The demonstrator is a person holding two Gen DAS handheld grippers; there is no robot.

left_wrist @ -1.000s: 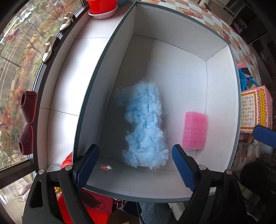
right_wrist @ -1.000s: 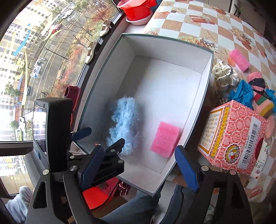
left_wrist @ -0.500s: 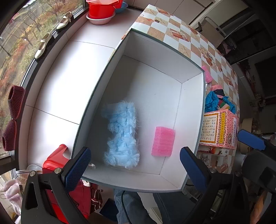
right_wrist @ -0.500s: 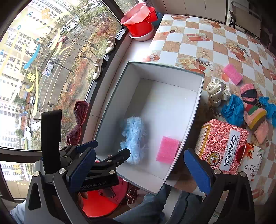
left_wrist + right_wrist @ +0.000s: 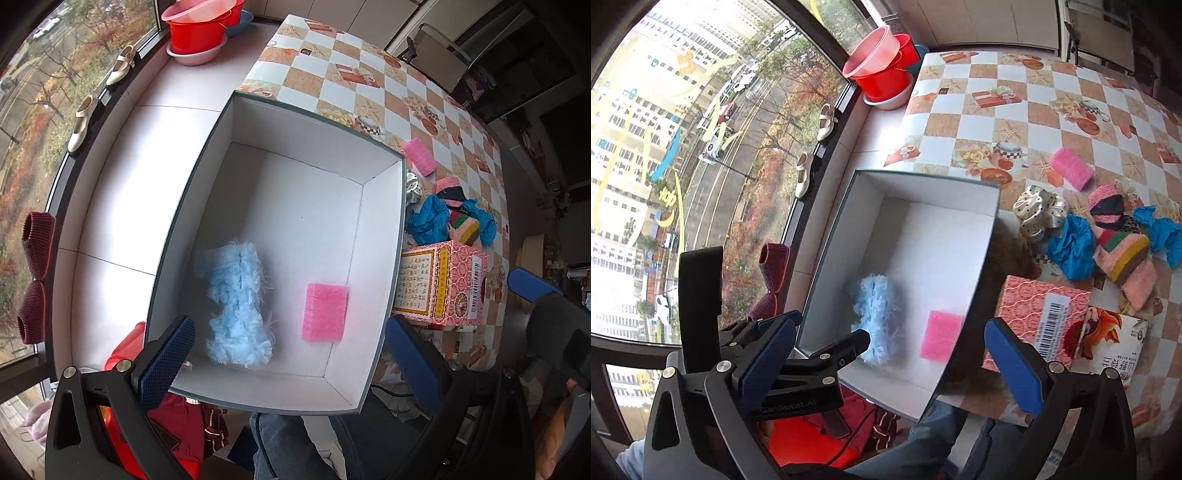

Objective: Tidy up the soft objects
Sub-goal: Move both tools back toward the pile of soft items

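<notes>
A white box (image 5: 384,229) (image 5: 991,236) stands on the checkered table. In it lie a fluffy light-blue duster (image 5: 238,302) (image 5: 877,314) and a pink sponge (image 5: 325,312) (image 5: 940,334). My left gripper (image 5: 291,358) is open and empty, high above the box's near edge. My right gripper (image 5: 890,363) is open and empty, above and behind it; the left gripper's fingers (image 5: 834,352) show in its view. Right of the box lie another pink sponge (image 5: 421,157) (image 5: 1071,168), blue cloths (image 5: 428,219) (image 5: 1071,247), a dotted silver scrunchie (image 5: 1039,212) and striped cloths (image 5: 1124,251).
A red patterned carton (image 5: 439,284) (image 5: 1041,321) stands against the box's right side, with a printed bag (image 5: 1112,339) beside it. Red basins (image 5: 199,33) (image 5: 882,70) sit at the far end of the white sill (image 5: 122,192). Shoes and slippers line the window ledge.
Both grippers have risen and pulled back from the box, so more of the table and the pile of soft things now shows. The duster and sponge lie as before.
</notes>
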